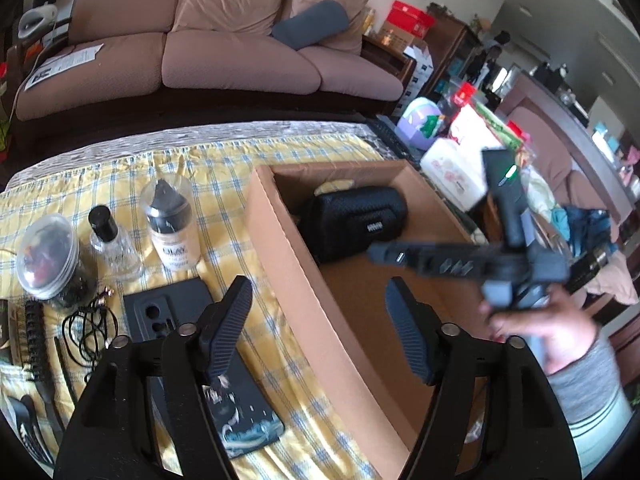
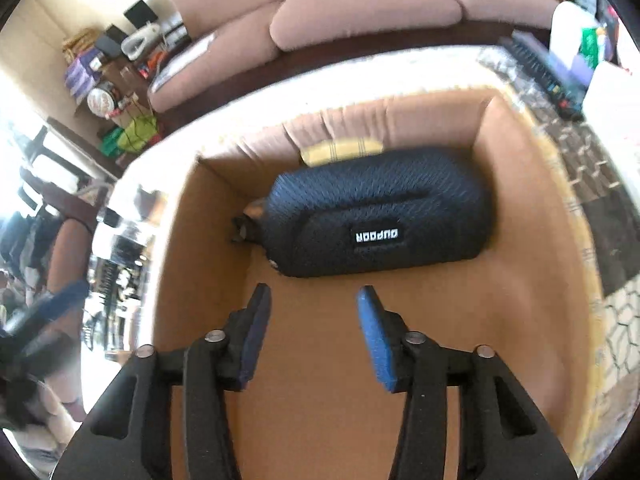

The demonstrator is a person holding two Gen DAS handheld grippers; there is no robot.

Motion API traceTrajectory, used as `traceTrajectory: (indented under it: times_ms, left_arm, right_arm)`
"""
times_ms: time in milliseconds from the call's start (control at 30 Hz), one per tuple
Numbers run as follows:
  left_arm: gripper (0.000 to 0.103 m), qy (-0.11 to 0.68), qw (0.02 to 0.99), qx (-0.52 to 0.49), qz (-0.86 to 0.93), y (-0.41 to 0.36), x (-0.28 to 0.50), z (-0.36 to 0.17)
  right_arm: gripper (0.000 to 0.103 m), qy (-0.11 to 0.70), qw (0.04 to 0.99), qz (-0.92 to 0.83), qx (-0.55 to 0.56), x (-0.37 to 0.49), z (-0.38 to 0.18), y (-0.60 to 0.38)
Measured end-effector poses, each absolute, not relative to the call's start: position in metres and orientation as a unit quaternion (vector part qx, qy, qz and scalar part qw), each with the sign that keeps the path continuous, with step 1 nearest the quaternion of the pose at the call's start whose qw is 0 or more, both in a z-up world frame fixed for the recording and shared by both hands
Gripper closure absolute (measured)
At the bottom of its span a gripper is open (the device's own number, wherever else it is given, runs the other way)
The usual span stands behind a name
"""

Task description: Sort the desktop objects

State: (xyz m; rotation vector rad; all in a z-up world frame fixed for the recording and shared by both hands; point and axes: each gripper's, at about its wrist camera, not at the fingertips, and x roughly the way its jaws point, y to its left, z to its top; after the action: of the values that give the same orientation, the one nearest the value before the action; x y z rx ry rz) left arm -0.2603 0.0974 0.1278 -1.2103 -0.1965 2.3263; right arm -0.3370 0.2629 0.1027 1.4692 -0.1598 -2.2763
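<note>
- One item's sorted so far: the black case [image 2: 380,216] lies at the far end of the cardboard box [image 1: 280,248].
- Our right gripper [image 2: 314,328] hangs over the box floor, jaws apart, nothing between them.
- Left gripper [image 1: 320,320] is spread and empty too, straddling the box's near wall.
- Next we'd guess the left swings to the phone case [image 1: 172,308] or bottles [image 1: 172,224] on the cloth.

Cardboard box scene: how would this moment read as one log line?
cardboard box: holds black pouch | right gripper: open, empty, over box | left gripper: open, empty, over box wall
</note>
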Motion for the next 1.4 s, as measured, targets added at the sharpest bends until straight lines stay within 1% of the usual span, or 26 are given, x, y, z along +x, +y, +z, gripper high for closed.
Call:
traceTrajectory:
  times_ms: [33, 67, 100, 167, 233, 267, 333, 533, 667, 800, 933, 1100, 1400]
  left_arm:
    - [0.025, -0.071, 0.255, -0.444, 0.856, 0.099, -0.255, 0.129]
    - [0.022, -0.07, 0.258, -0.443, 0.856, 0.1, -0.248, 0.13]
    - [0.02, -0.069, 0.259, -0.442, 0.856, 0.101, -0.242, 0.132]
    - [0.008, -0.071, 0.261, -0.44, 0.856, 0.102, -0.231, 0.138]
    - [0.0, -0.08, 0.264, -0.437, 0.856, 0.1, -0.22, 0.144]
    - [0.0, -0.084, 0.266, -0.437, 0.855, 0.099, -0.216, 0.147]
    - [0.0, -0.088, 0.268, -0.434, 0.855, 0.097, -0.207, 0.156]
    - [0.0, -0.061, 0.256, -0.421, 0.868, 0.087, -0.173, 0.18]
    - [0.0, -0.048, 0.249, -0.423, 0.87, 0.077, -0.148, 0.185]
    - [0.0, -0.053, 0.235, -0.42, 0.875, 0.055, -0.118, 0.185]
    - [0.0, -0.048, 0.214, -0.424, 0.879, 0.027, -0.092, 0.176]
    - [0.0, -0.045, 0.182, -0.433, 0.882, -0.021, -0.064, 0.161]
    - [0.0, -0.075, 0.118, -0.446, 0.884, -0.117, -0.039, 0.126]
  right_arm:
    - [0.043, -0.061, 0.212, -0.824, 0.521, -0.331, 0.111, 0.264]
    - [0.035, -0.065, 0.213, -0.829, 0.513, -0.324, 0.119, 0.266]
    - [0.032, -0.068, 0.215, -0.834, 0.504, -0.316, 0.129, 0.269]
    - [0.02, -0.067, 0.213, -0.842, 0.491, -0.302, 0.143, 0.274]
    - [0.018, -0.061, 0.212, -0.848, 0.483, -0.285, 0.157, 0.276]
    - [0.012, -0.06, 0.213, -0.848, 0.482, -0.278, 0.161, 0.277]
    - [0.008, -0.062, 0.212, -0.849, 0.48, -0.263, 0.168, 0.278]
    - [0.007, -0.07, 0.217, -0.855, 0.467, -0.208, 0.179, 0.286]
    - [0.007, -0.054, 0.217, -0.861, 0.458, -0.175, 0.186, 0.282]
    - [0.006, -0.041, 0.228, -0.867, 0.442, -0.14, 0.195, 0.268]
    - [0.004, -0.033, 0.245, -0.871, 0.424, -0.11, 0.2, 0.247]
    - [0.004, -0.024, 0.266, -0.867, 0.42, -0.085, 0.197, 0.213]
    - [0.004, 0.016, 0.307, -0.86, 0.407, -0.049, 0.183, 0.144]
